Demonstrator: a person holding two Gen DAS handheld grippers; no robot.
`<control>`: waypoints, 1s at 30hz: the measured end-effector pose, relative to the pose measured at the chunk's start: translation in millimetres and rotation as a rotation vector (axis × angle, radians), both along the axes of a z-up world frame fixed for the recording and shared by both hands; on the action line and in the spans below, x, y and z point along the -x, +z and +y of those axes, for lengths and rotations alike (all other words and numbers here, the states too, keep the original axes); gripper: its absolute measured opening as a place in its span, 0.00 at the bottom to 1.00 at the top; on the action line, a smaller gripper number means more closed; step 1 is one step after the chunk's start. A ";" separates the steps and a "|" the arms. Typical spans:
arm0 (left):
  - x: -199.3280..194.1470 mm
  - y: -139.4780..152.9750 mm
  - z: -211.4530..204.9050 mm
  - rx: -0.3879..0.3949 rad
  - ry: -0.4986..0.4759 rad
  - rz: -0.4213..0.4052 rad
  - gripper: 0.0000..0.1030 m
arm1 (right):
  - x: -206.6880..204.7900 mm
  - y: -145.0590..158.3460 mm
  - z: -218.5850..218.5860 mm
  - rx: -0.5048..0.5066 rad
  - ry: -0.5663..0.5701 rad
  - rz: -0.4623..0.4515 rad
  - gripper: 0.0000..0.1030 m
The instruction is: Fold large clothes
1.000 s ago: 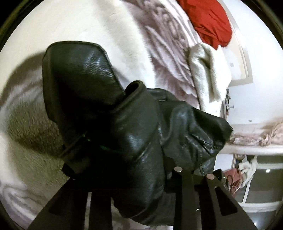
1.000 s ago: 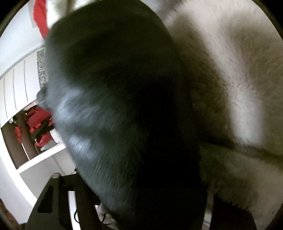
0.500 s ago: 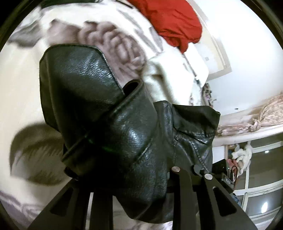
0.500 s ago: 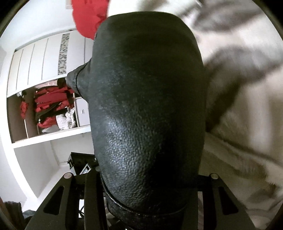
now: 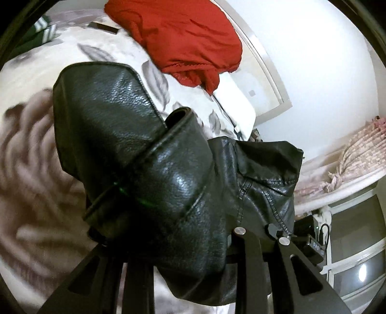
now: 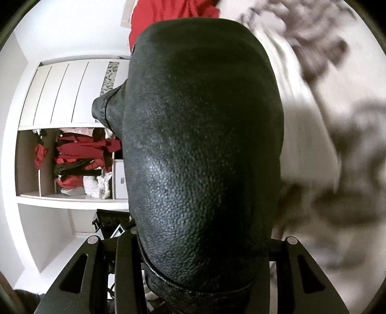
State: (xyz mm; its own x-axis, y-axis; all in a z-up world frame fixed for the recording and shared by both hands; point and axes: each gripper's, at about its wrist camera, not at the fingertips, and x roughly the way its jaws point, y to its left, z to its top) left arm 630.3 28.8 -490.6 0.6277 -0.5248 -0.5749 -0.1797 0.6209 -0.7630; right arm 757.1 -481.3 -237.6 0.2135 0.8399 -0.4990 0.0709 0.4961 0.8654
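A black leather jacket (image 5: pixel 168 174) hangs bunched over my left gripper (image 5: pixel 190 244), which is shut on it and holds it above the bed. Its collar and a seamed panel droop to the right. In the right wrist view the same black leather jacket (image 6: pixel 205 145) fills the middle and drapes over my right gripper (image 6: pixel 193 256), which is shut on a fold of it. The fingertips of both grippers are hidden under the leather.
A bed with a white and grey floral blanket (image 5: pixel 31 154) lies below. A red garment (image 5: pixel 183 41) lies at the bed's far end, also seen in the right wrist view (image 6: pixel 168 14). A wardrobe shelf with red clothes (image 6: pixel 77 159) stands left. A white cabinet (image 5: pixel 349 231) stands right.
Both grippers have lifted and tilted up with the jacket; the bed has dropped away, and the red garment and wardrobe have come further into view.
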 end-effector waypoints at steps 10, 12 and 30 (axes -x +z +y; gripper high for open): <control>-74.1 -89.5 6.2 -0.069 -0.032 0.080 0.24 | -168.0 -91.4 9.5 0.051 0.087 0.070 0.43; -72.3 -94.2 8.0 -0.059 -0.039 0.091 0.28 | -183.0 -120.3 7.1 0.039 0.086 0.127 0.43; -26.6 10.8 3.3 -0.544 -0.119 0.113 0.81 | -153.6 -36.1 -10.4 0.705 0.020 0.066 0.85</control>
State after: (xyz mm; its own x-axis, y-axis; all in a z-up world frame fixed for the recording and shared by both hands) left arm 656.9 32.1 -479.8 0.5015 -0.1972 -0.8424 -0.1466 0.9402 -0.3074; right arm 910.7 -491.7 -273.8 0.1517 0.3156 -0.9367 0.0971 0.9383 0.3319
